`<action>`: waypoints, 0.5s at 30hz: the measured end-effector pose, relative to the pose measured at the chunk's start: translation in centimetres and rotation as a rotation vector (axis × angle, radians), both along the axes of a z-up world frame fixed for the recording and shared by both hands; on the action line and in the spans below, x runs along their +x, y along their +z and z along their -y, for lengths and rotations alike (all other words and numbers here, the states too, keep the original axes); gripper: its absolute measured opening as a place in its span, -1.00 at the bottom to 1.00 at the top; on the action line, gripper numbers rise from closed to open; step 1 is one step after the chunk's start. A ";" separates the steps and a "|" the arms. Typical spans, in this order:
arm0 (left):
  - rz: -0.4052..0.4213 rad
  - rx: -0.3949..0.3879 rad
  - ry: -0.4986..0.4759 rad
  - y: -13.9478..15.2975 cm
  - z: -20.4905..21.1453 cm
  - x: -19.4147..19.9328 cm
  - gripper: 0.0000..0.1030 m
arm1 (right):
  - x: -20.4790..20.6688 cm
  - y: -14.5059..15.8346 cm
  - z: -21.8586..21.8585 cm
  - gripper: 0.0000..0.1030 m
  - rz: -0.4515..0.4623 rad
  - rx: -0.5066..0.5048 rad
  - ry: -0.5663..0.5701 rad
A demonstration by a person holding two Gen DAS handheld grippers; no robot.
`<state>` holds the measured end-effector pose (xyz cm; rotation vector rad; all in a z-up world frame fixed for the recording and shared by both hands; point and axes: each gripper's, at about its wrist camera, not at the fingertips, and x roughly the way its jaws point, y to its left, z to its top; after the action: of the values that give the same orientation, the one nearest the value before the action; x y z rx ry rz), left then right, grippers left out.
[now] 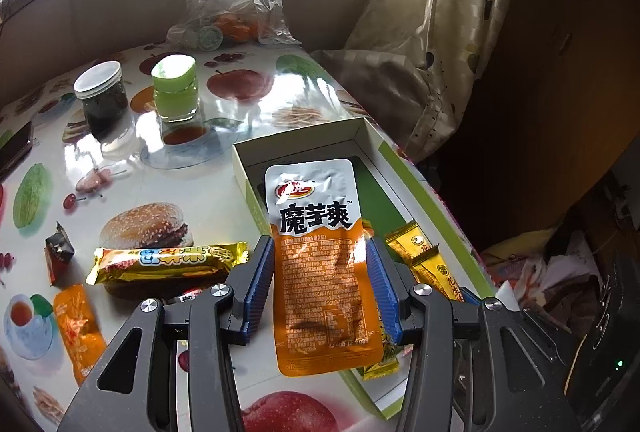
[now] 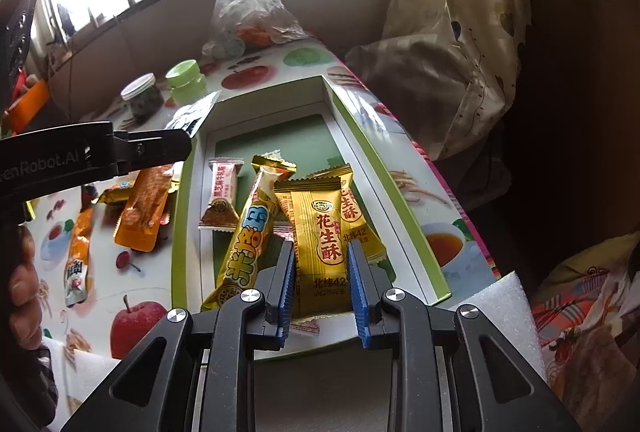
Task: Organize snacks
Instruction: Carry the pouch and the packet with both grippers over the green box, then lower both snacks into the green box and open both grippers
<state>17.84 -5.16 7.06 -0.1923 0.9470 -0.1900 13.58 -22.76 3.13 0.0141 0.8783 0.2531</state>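
Note:
My left gripper (image 1: pixel 320 244) is shut on an orange and silver snack pouch (image 1: pixel 316 272), which hangs over the near end of a white box with green edges (image 1: pixel 304 133). In the right wrist view that same pouch (image 2: pixel 146 207) hangs beside the box's left wall (image 2: pixel 182 216). My right gripper (image 2: pixel 321 246) is shut on a gold peanut-crisp packet (image 2: pixel 324 232) above the box. In the box lie a second gold packet (image 2: pixel 354 216), a yellow rice bar (image 2: pixel 248 244) and a small pink-white packet (image 2: pixel 222 195).
On the fruit-print table (image 1: pixel 224 191) left of the box lie a gold rice bar (image 1: pixel 168 260), a dark red candy (image 1: pixel 58 252) and an orange pouch (image 1: pixel 78 328). Two jars (image 1: pixel 102 99) and a plastic bag (image 1: pixel 236 3) stand farther back. A curtain (image 1: pixel 440 31) hangs beyond the right edge.

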 end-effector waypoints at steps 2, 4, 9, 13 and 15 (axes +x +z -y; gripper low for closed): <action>-0.004 0.006 -0.005 -0.4 0.5 0.3 -0.07 | 0.1 -0.3 0.0 -0.53 -0.005 0.001 -0.001; -0.016 0.010 -0.007 -0.8 0.9 0.6 -0.07 | 0.2 -0.5 -0.1 -0.53 -0.003 -0.010 -0.002; -0.033 0.023 -0.021 -1.5 1.8 1.0 -0.07 | 0.4 -0.9 -0.1 -0.53 -0.005 -0.020 0.001; -0.046 0.032 -0.025 -1.9 2.2 1.4 -0.06 | 0.4 -1.1 -0.1 -0.53 -0.001 -0.027 0.000; -0.053 0.035 -0.025 -2.2 2.4 1.4 -0.05 | 0.4 -1.1 0.0 -0.53 0.001 -0.028 0.000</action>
<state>19.28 -7.52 4.87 -0.1542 1.0051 -0.1916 13.98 -22.74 2.04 -0.0124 0.8808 0.2408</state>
